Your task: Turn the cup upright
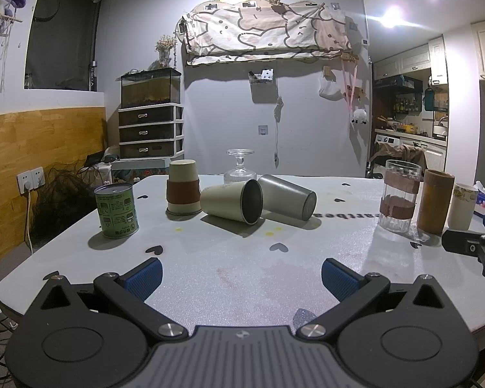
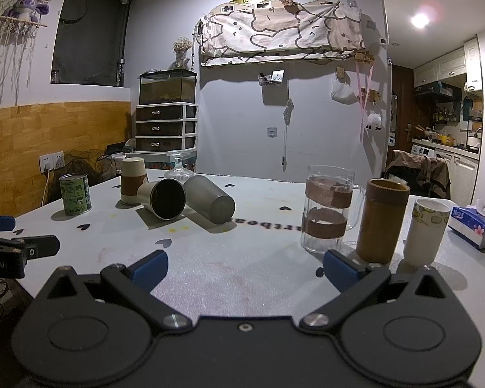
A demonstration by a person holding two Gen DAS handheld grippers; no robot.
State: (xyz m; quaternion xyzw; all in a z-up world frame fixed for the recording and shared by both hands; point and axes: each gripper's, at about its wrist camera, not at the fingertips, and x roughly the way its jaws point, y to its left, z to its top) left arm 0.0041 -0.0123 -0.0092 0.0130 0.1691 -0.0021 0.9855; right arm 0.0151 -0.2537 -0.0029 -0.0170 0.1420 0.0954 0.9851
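Two cups lie on their sides mid-table: a beige cup with its dark mouth facing me and a grey cup leaning behind it with its base toward me. They also show in the right wrist view, beige and grey. A beige cup with a brown sleeve stands upside down to their left. An inverted stemmed glass stands behind. My left gripper is open and empty, well short of the cups. My right gripper is open and empty, near the glass mug.
A green tin stands at the left. A banded glass mug, a brown cylinder and a white cup stand upright at the right, with a tissue pack beyond. The white table ends close to both grippers.
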